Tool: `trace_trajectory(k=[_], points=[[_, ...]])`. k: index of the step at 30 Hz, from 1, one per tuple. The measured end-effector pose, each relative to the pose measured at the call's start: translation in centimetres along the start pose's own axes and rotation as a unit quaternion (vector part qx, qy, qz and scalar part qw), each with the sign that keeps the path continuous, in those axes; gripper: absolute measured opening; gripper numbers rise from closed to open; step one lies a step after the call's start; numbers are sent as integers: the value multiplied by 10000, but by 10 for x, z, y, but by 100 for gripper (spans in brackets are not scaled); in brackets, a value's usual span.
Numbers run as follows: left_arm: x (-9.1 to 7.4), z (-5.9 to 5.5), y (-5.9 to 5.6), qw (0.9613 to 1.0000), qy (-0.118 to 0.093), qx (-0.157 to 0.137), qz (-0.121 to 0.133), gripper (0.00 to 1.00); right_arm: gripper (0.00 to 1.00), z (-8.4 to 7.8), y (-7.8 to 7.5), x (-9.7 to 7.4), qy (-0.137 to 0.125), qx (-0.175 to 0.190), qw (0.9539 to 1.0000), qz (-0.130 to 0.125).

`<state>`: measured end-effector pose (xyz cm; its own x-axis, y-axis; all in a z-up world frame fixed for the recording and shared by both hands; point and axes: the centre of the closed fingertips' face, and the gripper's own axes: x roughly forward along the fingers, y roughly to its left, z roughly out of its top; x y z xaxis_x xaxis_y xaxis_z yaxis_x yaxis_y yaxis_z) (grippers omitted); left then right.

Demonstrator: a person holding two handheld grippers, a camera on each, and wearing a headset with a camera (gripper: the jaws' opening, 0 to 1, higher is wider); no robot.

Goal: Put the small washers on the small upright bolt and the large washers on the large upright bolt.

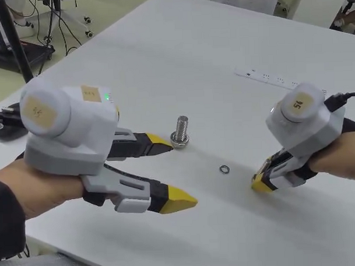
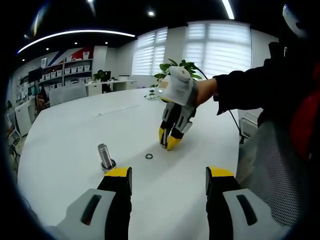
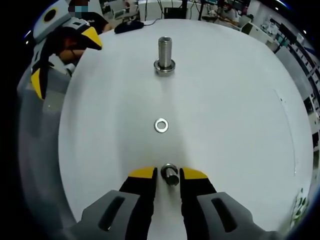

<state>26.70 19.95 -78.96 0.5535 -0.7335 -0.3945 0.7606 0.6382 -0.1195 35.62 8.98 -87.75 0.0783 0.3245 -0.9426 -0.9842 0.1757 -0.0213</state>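
The large upright bolt [image 1: 181, 131] [image 2: 103, 156] [image 3: 164, 55] stands mid-table with a washer ring at its base. A small loose washer [image 1: 225, 169] [image 2: 149, 156] [image 3: 161, 125] lies flat between that bolt and my right gripper [image 1: 262, 185] [image 2: 167, 143] [image 3: 168, 175]. The right gripper's tips are down at the table, closed narrowly on the small bolt [image 3: 170, 175], which stands between them. My left gripper [image 1: 176, 171] [image 2: 169, 175] [image 3: 64, 60] hovers wide open with nothing in it, one yellow tip close to the large bolt.
The white table [image 1: 181, 63] runs far back. A white power strip [image 1: 269, 78] lies at the back right. A black object [image 1: 5, 124] sits at the left edge, with chair legs and floor beyond.
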Motion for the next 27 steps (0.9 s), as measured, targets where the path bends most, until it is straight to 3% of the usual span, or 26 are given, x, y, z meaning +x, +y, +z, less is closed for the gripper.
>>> trace_trajectory(k=[17, 27], points=[[-1, 0, -1, 10000, 3, 4, -10, 59, 35, 1, -7, -21, -230, 116, 9995, -185], [0, 1, 0, 10000, -14, 4, -9, 59, 37, 31, -1, -53, -507, -156, 9980, -349]])
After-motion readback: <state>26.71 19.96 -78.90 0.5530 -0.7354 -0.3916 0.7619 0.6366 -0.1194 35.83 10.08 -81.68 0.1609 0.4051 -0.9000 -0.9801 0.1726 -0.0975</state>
